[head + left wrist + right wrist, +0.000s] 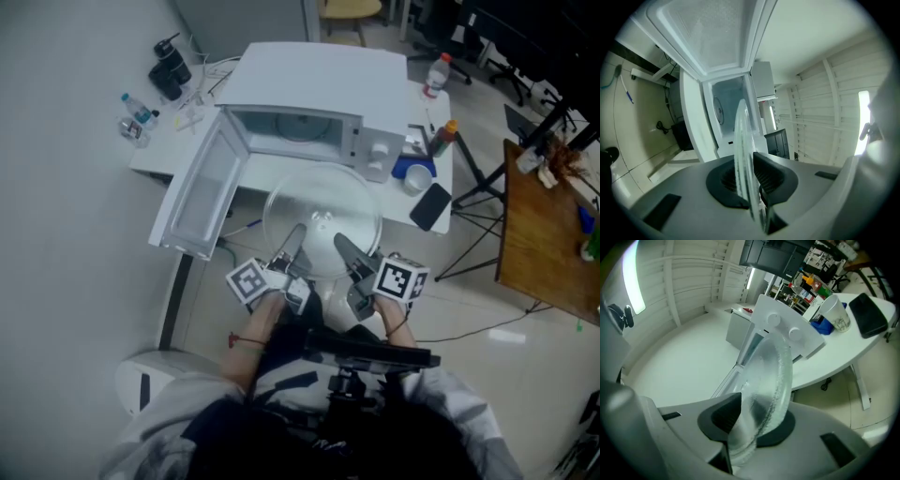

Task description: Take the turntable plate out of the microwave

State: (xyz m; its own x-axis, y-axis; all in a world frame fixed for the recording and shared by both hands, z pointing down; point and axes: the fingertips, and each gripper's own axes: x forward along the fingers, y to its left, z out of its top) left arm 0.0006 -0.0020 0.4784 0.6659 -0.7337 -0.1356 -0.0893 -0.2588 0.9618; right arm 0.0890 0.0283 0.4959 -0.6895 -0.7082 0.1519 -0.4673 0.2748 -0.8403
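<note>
Glass turntable plate (323,211) outside open microwave (319,80), left gripper (295,242) and right gripper (345,248) fingers clamped on its rim

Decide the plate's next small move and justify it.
Probably carry the glass turntable plate to the white table: it is out of the microwave, in mid-air, held by the left hand-held gripper and right hand-held gripper.

This looks like an office or lab workroom. A white tabletop (155,155) carries a microwave (319,89), water bottles (136,111) and a phone (430,206). Black swivel chairs (502,52) and a wooden desk (539,244) stand nearby, and a cable (478,328) trails across the pale tiled floor (469,291).
</note>
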